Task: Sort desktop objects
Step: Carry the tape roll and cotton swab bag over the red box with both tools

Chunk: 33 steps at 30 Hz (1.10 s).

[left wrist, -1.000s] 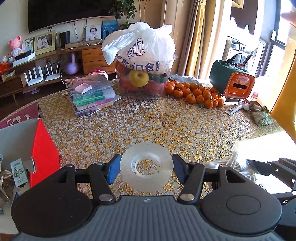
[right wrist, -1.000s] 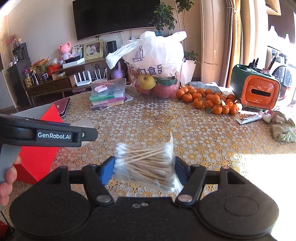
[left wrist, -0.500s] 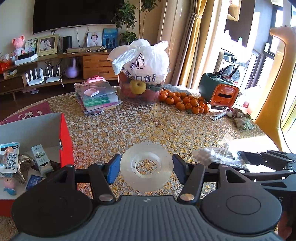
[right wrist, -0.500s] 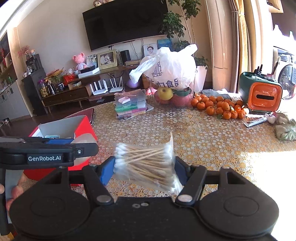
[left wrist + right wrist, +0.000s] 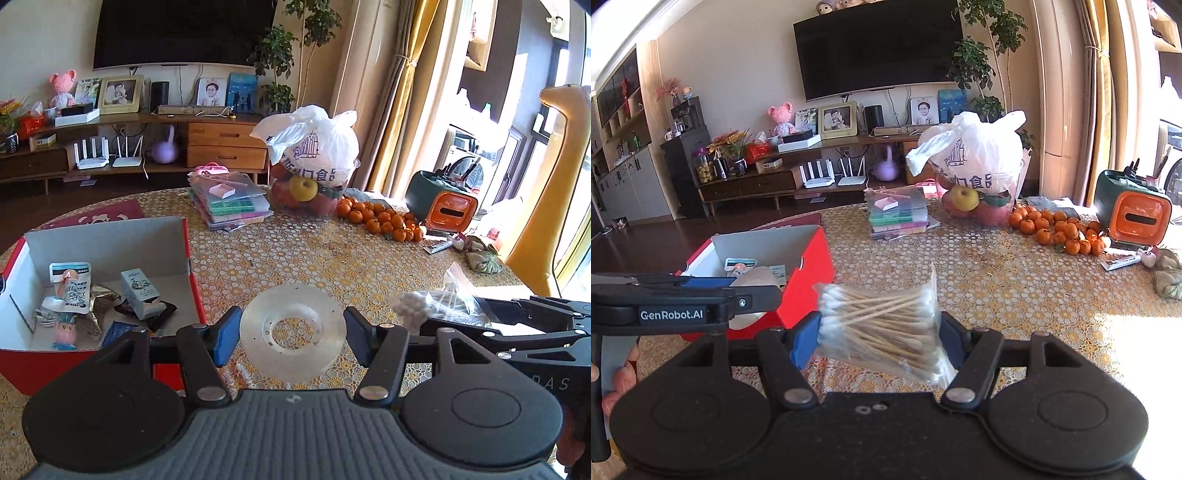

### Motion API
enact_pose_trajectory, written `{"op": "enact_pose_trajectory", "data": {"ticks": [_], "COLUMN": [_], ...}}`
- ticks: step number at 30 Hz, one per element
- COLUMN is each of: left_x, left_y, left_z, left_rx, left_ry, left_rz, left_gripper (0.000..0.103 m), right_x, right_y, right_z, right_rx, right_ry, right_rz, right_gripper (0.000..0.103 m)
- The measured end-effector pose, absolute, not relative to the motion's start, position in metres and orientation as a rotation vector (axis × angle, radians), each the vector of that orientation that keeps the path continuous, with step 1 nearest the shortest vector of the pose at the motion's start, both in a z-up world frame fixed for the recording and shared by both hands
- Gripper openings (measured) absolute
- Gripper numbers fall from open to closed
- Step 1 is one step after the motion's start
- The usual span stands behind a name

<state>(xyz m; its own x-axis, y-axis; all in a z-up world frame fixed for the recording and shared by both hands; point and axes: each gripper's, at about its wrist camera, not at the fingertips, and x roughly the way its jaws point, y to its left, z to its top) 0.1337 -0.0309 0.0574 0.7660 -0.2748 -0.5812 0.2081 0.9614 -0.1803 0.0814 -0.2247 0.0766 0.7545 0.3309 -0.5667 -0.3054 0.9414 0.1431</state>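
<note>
While both loads held: left gripper (image 5: 291, 334) fingers clamp clear plastic disc (image 5: 293, 332); right gripper (image 5: 877, 338) fingers pinch cotton-swab bag (image 5: 882, 325). Carry left over red box (image 5: 192, 295), release inside walls.

Table with patterned cloth

The table (image 5: 280, 258) is covered by a gold circle-patterned cloth. A bagged fruit container (image 5: 314, 173) is set at its far side; stacked cases (image 5: 231, 201) lie left of it, tangerines (image 5: 380, 219) right, a red box (image 5: 110, 280) nearer left.
</note>
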Motion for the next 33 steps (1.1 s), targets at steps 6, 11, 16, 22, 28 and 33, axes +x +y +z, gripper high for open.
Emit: {"op": "enact_pose_trajectory", "data": {"ticks": [6, 11, 16, 22, 28, 33], "left_x": [0.124, 0.123, 0.127, 0.136, 0.148, 0.159], "left_y": [0.000, 0.024, 0.049, 0.073, 0.097, 0.117], "left_z": [0.059, 0.059, 0.058, 0.051, 0.043, 0.037], "left_rx": [-0.114, -0.103, -0.088, -0.071, -0.064, -0.065], "left_ry": [0.635, 0.633, 0.633, 0.649, 0.670, 0.692], "left_rz": [-0.235, -0.213, -0.188, -0.158, -0.132, -0.104], "left_gripper": [0.059, 0.059, 0.059, 0.059, 0.059, 0.059], "right_x": [0.080, 0.083, 0.091, 0.102, 0.119, 0.133], "right_y": [-0.195, -0.168, -0.141, -0.110, -0.084, -0.068], "right_z": [0.080, 0.081, 0.081, 0.078, 0.073, 0.070], "right_rx": [0.011, -0.018, -0.051, -0.103, -0.143, -0.174], "right_ry": [0.624, 0.633, 0.648, 0.659, 0.673, 0.678], "right_rz": [0.381, 0.415, 0.456, 0.496, 0.538, 0.568], "right_gripper": [0.067, 0.067, 0.067, 0.067, 0.067, 0.067]}}
